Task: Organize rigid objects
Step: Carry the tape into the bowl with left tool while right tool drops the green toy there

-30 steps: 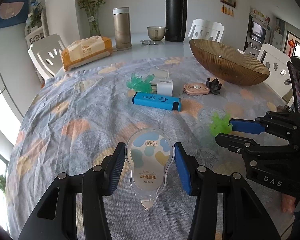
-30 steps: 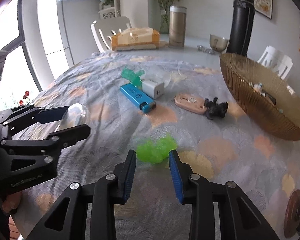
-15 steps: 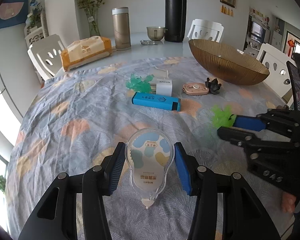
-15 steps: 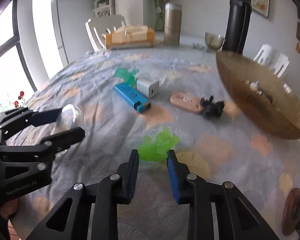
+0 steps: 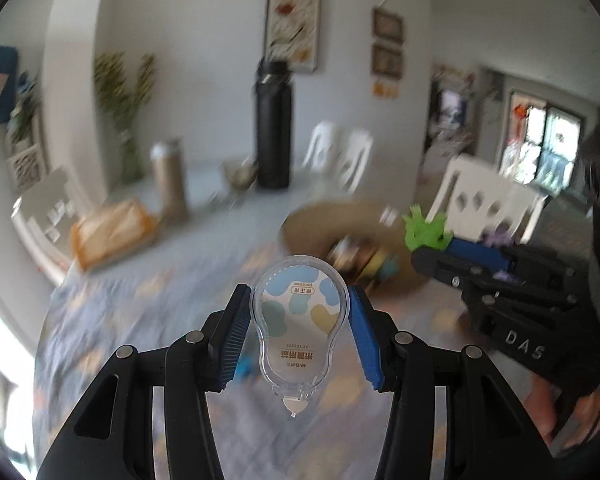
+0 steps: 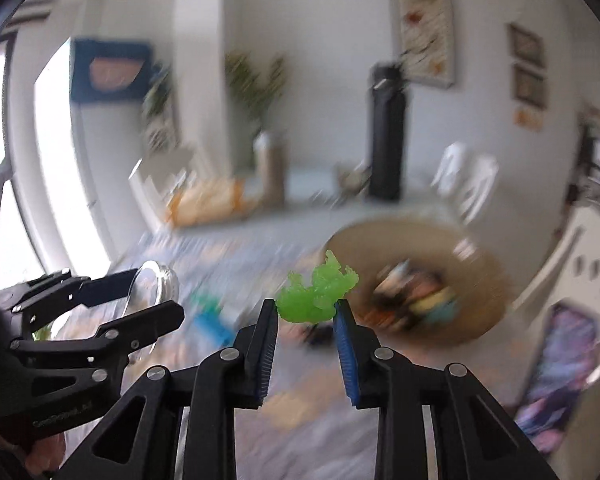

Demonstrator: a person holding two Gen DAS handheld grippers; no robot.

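Holding a piece in each hand here, so the obvious worry is a drop on the way over. Closest in, the left gripper (image 5: pixel 299 316) is pinching the clear bulb-shaped correction tape (image 5: pixel 299 330) by its curved sides, and that smooth shell could squirt out of the blue pads (image 5: pixel 233 338) if the hand jerks. The right gripper (image 6: pixel 306 312) is clamped on the green toy (image 6: pixel 318 296), but only the very pad tips have it, at its lower edge, so my guess is a quick swing could twist or flick it loose. Both tools also sit just beside each other, so a bump between them is possible. Further out is the brown bowl (image 6: pixel 488 276) with some blurry stuff already in it; coming in low could clip the rim. Compared to a second ago: both items were down on the patterned tablecloth (image 5: pixel 112 320), the right pads were spread either side of the toy rather than gripping it, and now both things are up in the air with the bowl ahead and the view smeared.
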